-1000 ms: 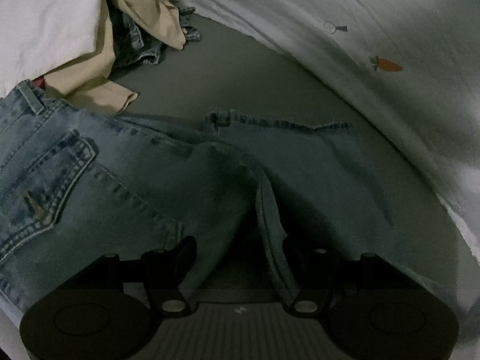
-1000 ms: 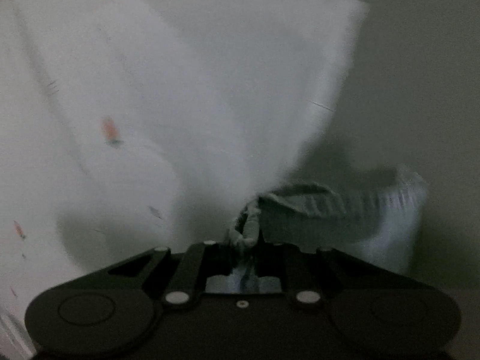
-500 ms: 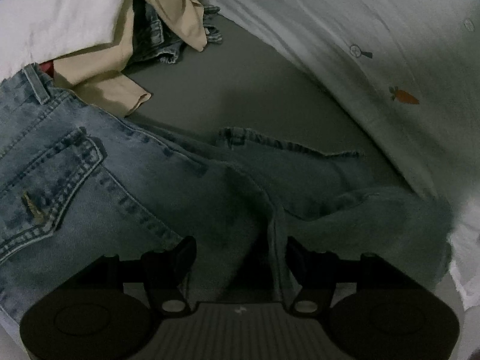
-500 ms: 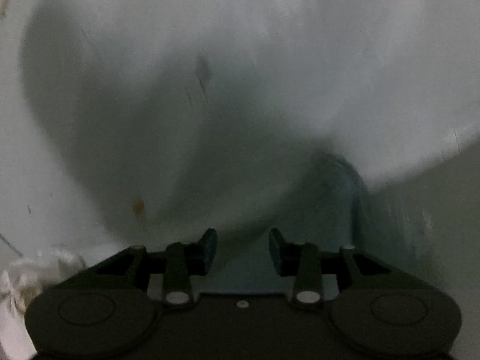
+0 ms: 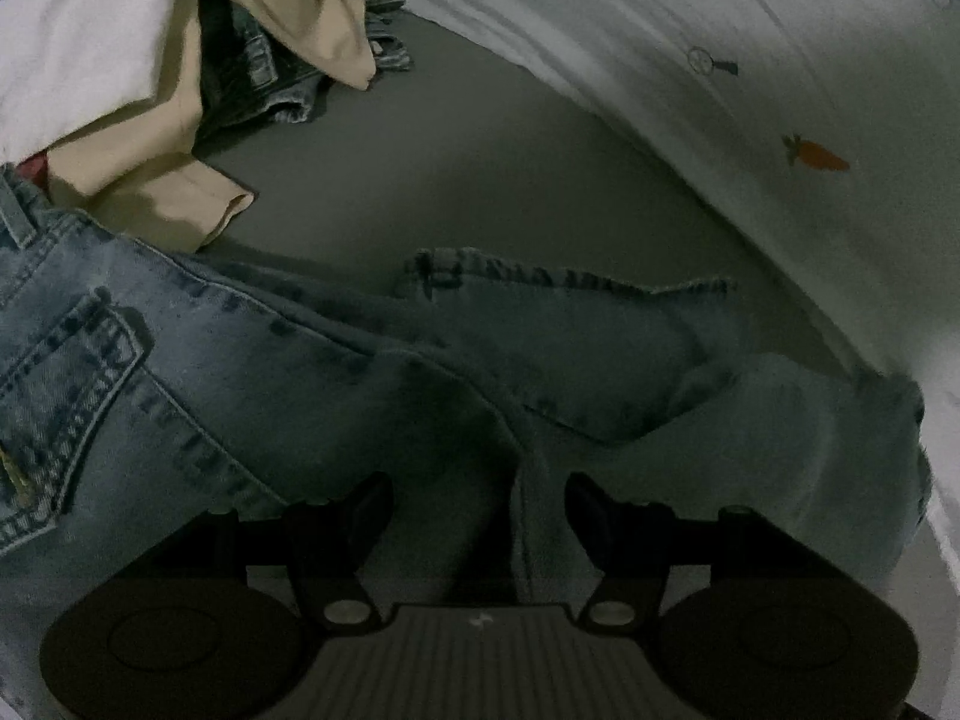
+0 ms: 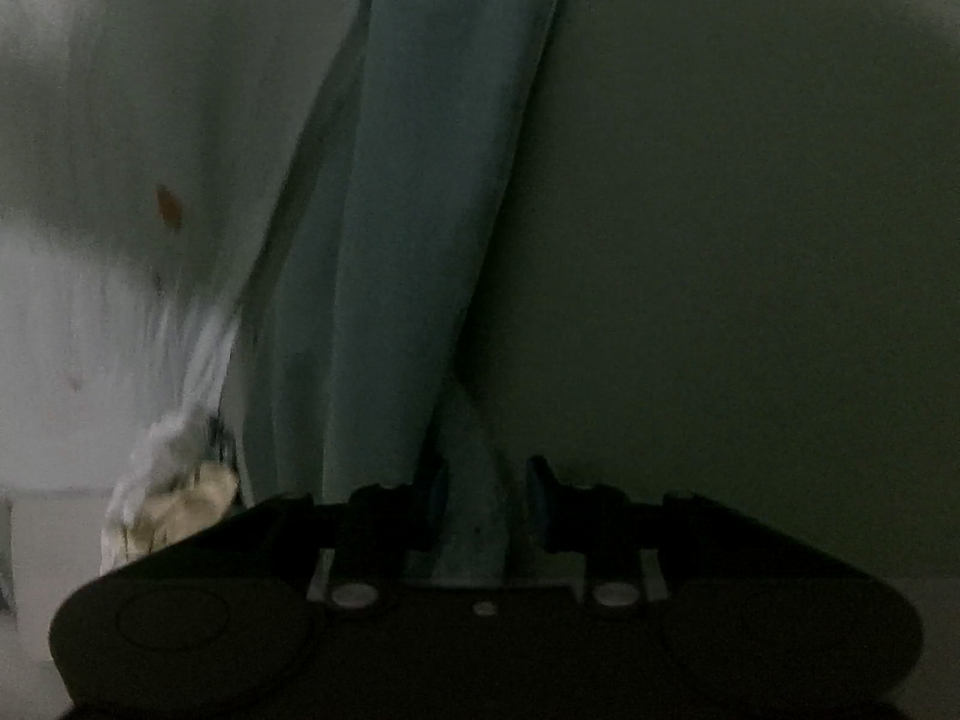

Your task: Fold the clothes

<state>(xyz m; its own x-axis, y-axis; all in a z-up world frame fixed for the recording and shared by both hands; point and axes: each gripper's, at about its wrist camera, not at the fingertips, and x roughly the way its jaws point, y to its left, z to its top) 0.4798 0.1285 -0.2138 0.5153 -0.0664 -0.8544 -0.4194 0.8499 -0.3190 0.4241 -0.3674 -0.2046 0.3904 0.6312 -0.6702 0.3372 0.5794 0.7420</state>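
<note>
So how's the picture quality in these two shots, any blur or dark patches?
Left wrist view: dim, mostly sharp, fisheye-bent edges, jeans shadowed near the left claw. Right wrist view: darker, motion-smeared; the denim strip streaks.

Grey bed, jeans, tan garment, white quilt

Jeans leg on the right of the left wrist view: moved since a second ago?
Yes. The jeans have a leg now folded in below the carrot print, where only grey surface showed.
</note>
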